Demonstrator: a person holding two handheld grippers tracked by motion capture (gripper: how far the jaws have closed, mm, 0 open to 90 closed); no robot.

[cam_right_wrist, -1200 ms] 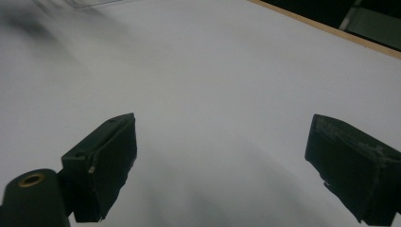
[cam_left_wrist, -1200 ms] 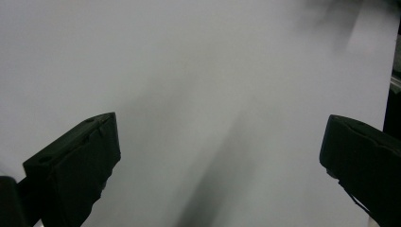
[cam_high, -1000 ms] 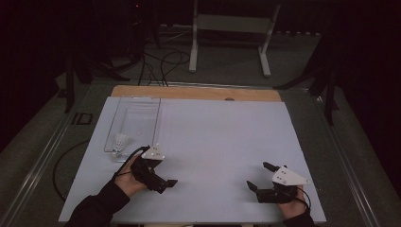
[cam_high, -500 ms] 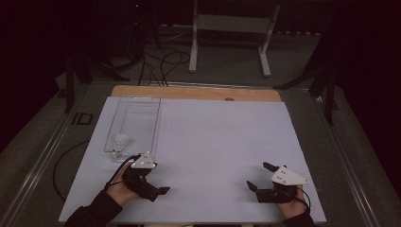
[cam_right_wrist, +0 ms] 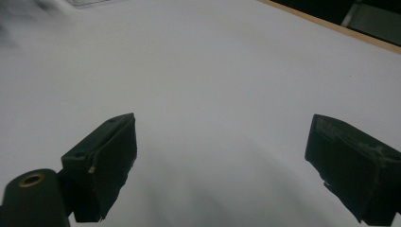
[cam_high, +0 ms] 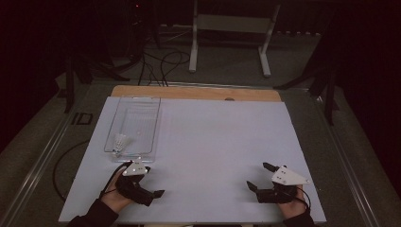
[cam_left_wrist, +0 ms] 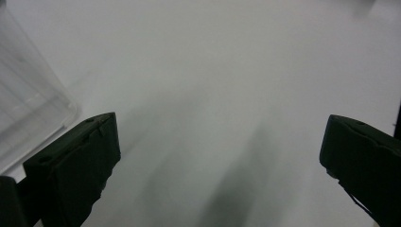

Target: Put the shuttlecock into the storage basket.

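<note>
Grippers sit low at the near edge of the broad white tabletop (cam_high: 213,142), one in each of the person's hands. The left gripper (cam_high: 150,187) lies just in front of the near end of a clear rectangular plastic tray (cam_high: 142,111), apart from it, with its jaws spread wide and nothing between them; in the left gripper view the same wide gap shows bare white surface, and a corner of the clear tray's wall (cam_left_wrist: 28,109) stands off to the left of the jaws. Inside the tray, toward its near end, rests a small white feathered shuttlecock (cam_high: 120,142), untouched by either tool. The right gripper (cam_high: 259,176) is well apart on the other side of the table, its jaws likewise released and empty over plain white surface in the right gripper view.
</note>
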